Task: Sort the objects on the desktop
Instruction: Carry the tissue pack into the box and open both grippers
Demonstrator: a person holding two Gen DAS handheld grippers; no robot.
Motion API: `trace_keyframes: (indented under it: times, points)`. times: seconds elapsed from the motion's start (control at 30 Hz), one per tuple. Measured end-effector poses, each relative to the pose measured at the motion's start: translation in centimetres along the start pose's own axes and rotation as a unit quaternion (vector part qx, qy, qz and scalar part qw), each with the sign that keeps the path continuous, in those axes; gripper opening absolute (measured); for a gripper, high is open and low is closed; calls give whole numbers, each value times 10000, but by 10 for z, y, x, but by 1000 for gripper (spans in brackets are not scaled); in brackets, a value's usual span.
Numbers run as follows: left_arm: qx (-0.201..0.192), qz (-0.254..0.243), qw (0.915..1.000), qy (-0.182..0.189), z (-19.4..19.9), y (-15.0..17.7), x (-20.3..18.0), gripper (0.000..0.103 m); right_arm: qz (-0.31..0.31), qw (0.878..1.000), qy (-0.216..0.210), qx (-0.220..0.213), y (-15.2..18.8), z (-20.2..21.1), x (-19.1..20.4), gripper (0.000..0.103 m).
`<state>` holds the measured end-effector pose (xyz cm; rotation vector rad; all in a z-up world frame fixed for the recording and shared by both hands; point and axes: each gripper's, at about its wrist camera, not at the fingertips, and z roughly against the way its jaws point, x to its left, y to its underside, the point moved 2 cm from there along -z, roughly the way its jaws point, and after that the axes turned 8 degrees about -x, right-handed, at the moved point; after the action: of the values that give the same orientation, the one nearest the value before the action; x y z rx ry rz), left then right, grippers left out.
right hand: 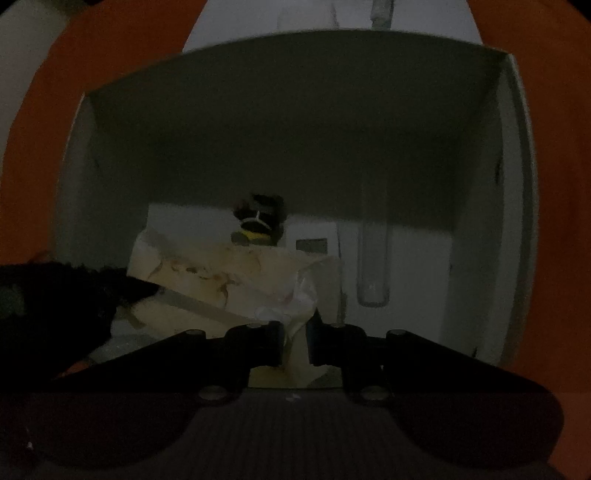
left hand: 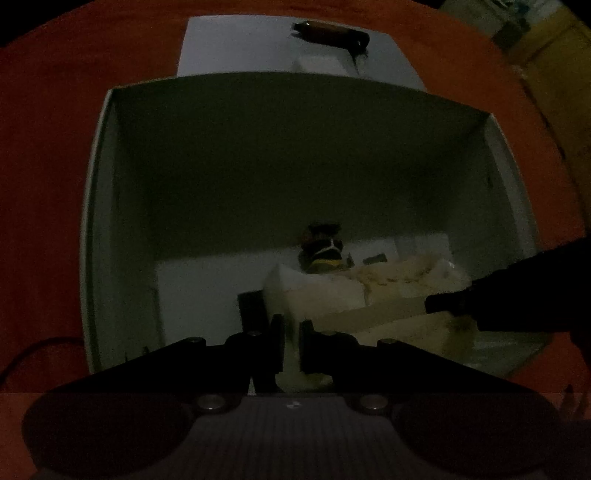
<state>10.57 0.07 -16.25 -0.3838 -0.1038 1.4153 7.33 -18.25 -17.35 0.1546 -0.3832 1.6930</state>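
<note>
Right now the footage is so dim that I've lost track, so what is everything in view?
Box: one, white, open, on the orange surface.
Pale package: one, cream, inside the box, pinched by both grippers.
Small dark object: one, black with yellow and white, on the box floor behind the package.
Brown object: one, on a white sheet beyond the box.
Left gripper: black, shut on the package.
Right gripper: black, shut on it too.

An orange surface [left hand: 48, 147] fills the view. At the top right corner stands a dim yellowish cardboard box [left hand: 554, 55].
</note>
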Motion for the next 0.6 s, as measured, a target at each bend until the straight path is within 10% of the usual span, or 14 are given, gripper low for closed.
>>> trace_keyframes:
  times: [0.6]
  points:
    - [76,-120,9999,-94,-11,15,-6,7,50,9999,136,-5,11,-10,1,12]
